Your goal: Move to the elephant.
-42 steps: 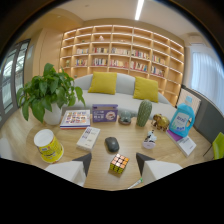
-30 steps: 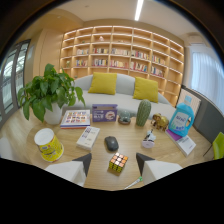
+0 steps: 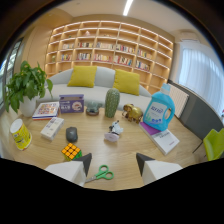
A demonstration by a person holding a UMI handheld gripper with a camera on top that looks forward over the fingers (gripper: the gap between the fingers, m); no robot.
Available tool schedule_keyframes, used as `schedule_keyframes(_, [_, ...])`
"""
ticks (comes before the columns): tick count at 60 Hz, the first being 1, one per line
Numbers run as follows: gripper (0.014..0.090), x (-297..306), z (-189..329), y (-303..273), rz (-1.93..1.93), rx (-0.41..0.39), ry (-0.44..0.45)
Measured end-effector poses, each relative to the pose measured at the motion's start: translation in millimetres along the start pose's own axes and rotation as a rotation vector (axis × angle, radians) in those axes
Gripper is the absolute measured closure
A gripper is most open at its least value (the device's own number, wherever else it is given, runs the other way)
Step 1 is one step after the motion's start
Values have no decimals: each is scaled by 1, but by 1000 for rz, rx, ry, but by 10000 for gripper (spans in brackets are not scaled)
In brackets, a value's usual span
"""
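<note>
Change since earlier frames: view has swung toward the right side of the table; the Rubik's cube [image 3: 71, 150], previously between the fingers, now lies off the left finger, and green-handled scissors [image 3: 102, 174] now show between the fingers.
Elephant position: golden elephant figurine [image 3: 132, 113] stands on the wooden table [image 3: 125, 152], well beyond the fingertips, ahead and slightly right of the gripper's centreline.
Elephant long axis: runs roughly across the view; which end is the head cannot be told.
Elephant neighbours: green cactus-shaped vase [image 3: 112, 102] just beside it on the left; blue detergent bottle [image 3: 159, 111] near on the right; small white toy [image 3: 114, 131] nearer the gripper, lying between fingers and elephant.
Gripper state: gripper [image 3: 111, 167] fingers spread apart, nothing pinched; scissors rest on the table in the gap.
Key relation: judged heading is forward with a slight rightward bias, passing right of the white toy.
Outer scene: computer mouse [image 3: 71, 134], yellow cup [image 3: 20, 134], potted plant [image 3: 26, 92], sofa with yellow cushions [image 3: 82, 77], bookshelves behind.
</note>
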Motion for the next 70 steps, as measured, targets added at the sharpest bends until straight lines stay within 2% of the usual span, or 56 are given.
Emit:
schedule_keyframes(19, [203,107,151,-45,37,3,97])
schedule_keyframes(29, [202,125,232,-64,64,5,88])
schedule_keyframes(37, [203,128,277,-64,74,-9,78])
schedule_keyframes(50, [200,130,301,-57,100,-18,71])
schedule_keyframes(70, [198,131,302,-52,77,-28,71])
